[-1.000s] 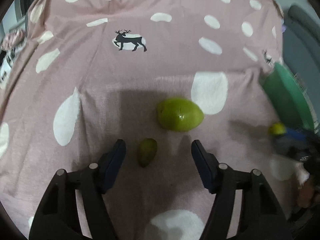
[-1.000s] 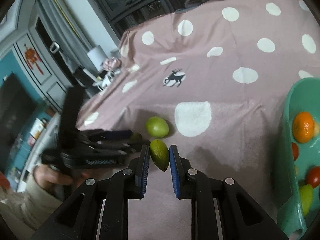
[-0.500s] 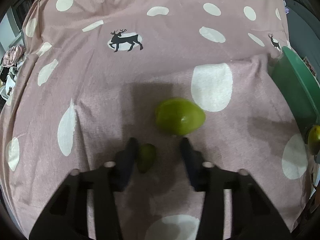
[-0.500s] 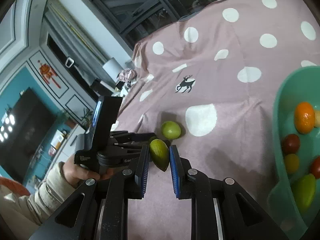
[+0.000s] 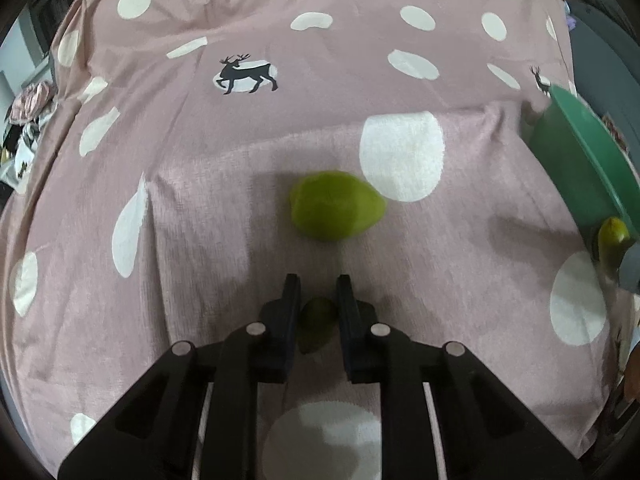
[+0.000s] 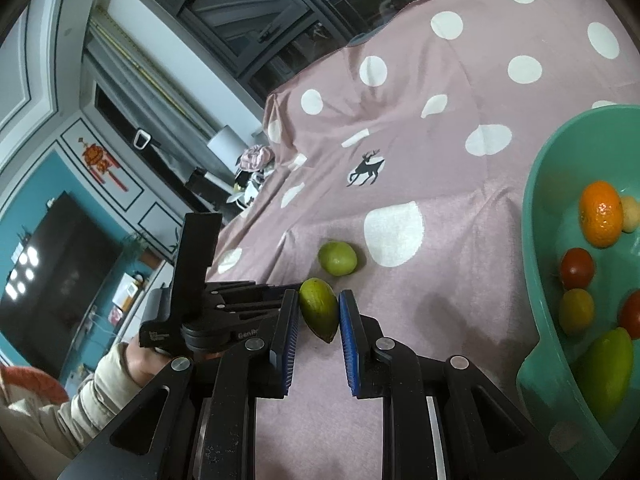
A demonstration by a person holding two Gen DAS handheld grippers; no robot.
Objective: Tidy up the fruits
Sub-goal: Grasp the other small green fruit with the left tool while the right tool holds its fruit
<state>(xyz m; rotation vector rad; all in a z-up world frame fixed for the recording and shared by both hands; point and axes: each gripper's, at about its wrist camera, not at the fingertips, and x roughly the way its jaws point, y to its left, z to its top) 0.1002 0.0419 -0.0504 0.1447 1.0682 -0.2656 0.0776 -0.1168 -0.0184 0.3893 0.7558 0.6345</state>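
Note:
In the left wrist view my left gripper [image 5: 318, 290] is shut on a small dark green fruit [image 5: 316, 322] lying low on the pink spotted cloth [image 5: 200, 184]. Just beyond its fingertips rests a larger light green fruit [image 5: 336, 205]. In the right wrist view my right gripper [image 6: 319, 302] is shut on an oval green fruit [image 6: 320, 310], held above the cloth. A teal bowl [image 6: 536, 240] stands to its right, holding an orange [image 6: 601, 214], red tomatoes [image 6: 576, 268] and a green fruit [image 6: 604, 372]. The light green fruit [image 6: 337, 258] lies just past the held one.
The left gripper's body [image 6: 200, 316] and the hand holding it sit close to the left of my right gripper. The bowl's rim [image 5: 580, 152] shows at the right edge of the left wrist view. Beyond the cloth's far left edge are a clothes pile [image 6: 256, 160] and a wall television [image 6: 52, 280].
The left jaws went from wide open to shut on the small dark green fruit. The right gripper, still holding its oval fruit, swung so that more of the bowl's inside shows.

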